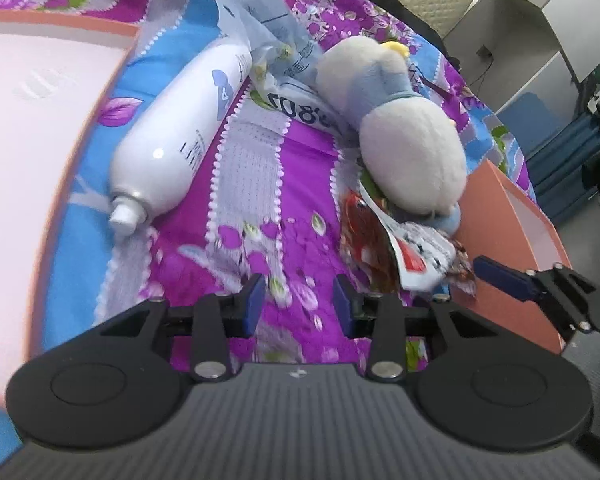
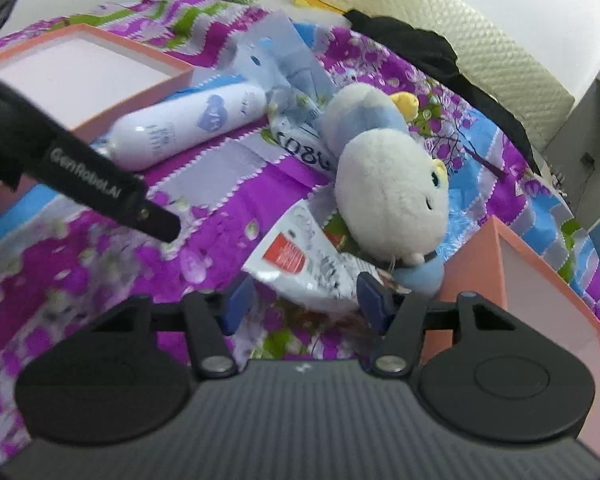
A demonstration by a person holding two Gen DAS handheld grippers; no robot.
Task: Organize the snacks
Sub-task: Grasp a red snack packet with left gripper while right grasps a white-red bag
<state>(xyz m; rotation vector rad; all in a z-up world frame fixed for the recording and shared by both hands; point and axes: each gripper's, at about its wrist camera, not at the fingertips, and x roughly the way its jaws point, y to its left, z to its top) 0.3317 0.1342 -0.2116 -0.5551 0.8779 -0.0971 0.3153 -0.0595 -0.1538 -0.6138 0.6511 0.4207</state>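
Snacks lie scattered on a bed under a purple, blue and white floral bedspread (image 1: 244, 168), seen from two handheld tools. The left tool (image 1: 300, 304) hangs over bare cloth, its blue pads spread partway with nothing between them. The right tool (image 2: 306, 300) is also spread partway; the near edge of a white snack packet with a red label (image 2: 300, 264) sits between its pads, but no pad is clearly pressing on it, so it looks unheld.

That packet lies flat, its far end tucked against the head of a white and pale blue plush toy (image 2: 388, 184). In the left view a crinkled red wrapper (image 1: 364, 240) lies just beside it. A white bottle (image 1: 180, 136) lies on its side near a large pink-edged box (image 2: 80, 68), with clear plastic packaging (image 1: 260, 24) past it. A second pink-edged box (image 2: 548, 280) stands open just right of the plush.

The step in hand seems to be picking up the white packet with the right tool. To do it well, push the pads further along the packet before pinching, keep clear of the plush so it is not dragged, and lift gently since thin foil may slip.
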